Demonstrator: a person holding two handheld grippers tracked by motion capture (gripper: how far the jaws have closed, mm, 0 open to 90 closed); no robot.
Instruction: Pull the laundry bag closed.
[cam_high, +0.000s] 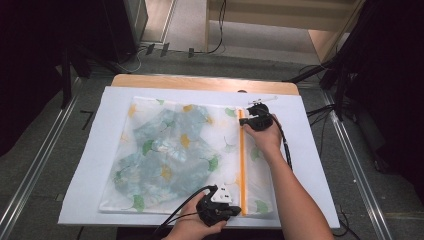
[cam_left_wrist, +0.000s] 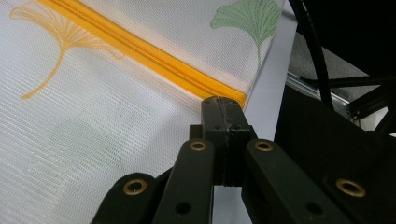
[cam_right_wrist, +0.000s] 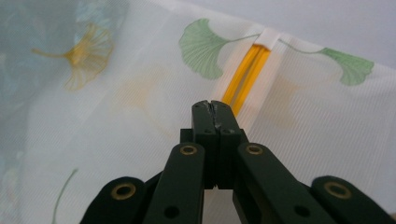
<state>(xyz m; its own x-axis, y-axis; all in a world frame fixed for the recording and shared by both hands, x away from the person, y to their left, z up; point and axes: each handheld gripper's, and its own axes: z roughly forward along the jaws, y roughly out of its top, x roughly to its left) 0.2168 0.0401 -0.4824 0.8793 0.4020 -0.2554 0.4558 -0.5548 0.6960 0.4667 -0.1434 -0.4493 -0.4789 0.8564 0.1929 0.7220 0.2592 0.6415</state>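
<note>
Zipper (cam_high: 242, 165) on the mesh bag (cam_high: 175, 150) runs from 12 to 6 o'clock on the counter (cam_high: 90, 175). Right hand-held gripper (cam_high: 251, 116) is at its 12 o'clock end and left hand-held gripper (cam_high: 235, 209) at its 6 o'clock end, both with jaws pressed together, seemingly pinching slider and bag edge. Open sheet lies toward 3 o'clock, and the garment (cam_high: 165, 150) sits at 9.

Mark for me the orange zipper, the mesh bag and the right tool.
orange zipper (cam_high: 242, 165): high view, midway along the strip.
mesh bag (cam_high: 131, 200): high view, its near left corner.
right tool (cam_right_wrist: 214, 108): right gripper view, tips of its closed jaws, at the zipper's far end.
</note>
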